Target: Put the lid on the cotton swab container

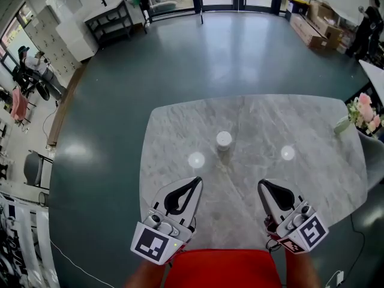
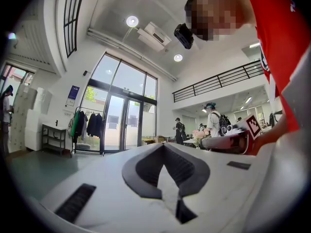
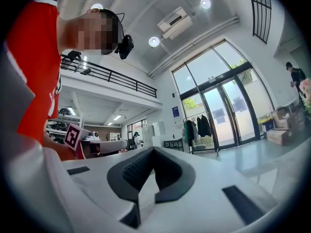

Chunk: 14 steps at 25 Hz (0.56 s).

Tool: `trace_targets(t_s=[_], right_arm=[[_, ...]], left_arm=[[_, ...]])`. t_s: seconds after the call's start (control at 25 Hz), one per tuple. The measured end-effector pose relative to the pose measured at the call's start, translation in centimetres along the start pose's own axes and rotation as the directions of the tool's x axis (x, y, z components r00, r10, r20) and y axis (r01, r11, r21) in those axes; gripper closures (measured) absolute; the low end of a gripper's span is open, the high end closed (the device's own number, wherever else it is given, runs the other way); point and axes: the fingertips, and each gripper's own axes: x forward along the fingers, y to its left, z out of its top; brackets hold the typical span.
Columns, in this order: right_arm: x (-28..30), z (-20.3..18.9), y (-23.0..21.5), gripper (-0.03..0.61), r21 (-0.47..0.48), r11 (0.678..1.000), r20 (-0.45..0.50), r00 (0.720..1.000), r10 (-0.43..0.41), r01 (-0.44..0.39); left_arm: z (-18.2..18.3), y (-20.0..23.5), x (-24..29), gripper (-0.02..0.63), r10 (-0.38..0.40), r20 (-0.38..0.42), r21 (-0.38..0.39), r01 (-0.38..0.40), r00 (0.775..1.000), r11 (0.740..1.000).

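While my left gripper and right gripper are closed on nothing, the container stands at twelve o'clock from them on the table, lid seemingly on. It looks light and easy to tip; I would hold the lid's rim gently.

Glossy marble tabletop, wht plastic container

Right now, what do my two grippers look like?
Both the left gripper and right gripper are white shells with black, ribbed, tapering pads. Each carries a cube with black-and-white square markers at its rear. You wear a red top.
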Motion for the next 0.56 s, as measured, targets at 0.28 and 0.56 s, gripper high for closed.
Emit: trace_targets(t_s=[0.28,0.56], right_arm=[[0.1,0.3,0.5,0.563,-0.001,1.000,-0.011,1.000,0.021,-0.021],[0.4,-0.2,0.4,0.563,-0.003,0.999,-0.015,0.999,0.037,-0.037]], left_arm=[[0.1,-0.4,-0.1,0.595,-0.003,-0.005,0.001,0.003,1.000,1.000],[1.3,0.2,0.3,0.595,0.022,0.103,0.005,-0.022,0.994,1.000]])
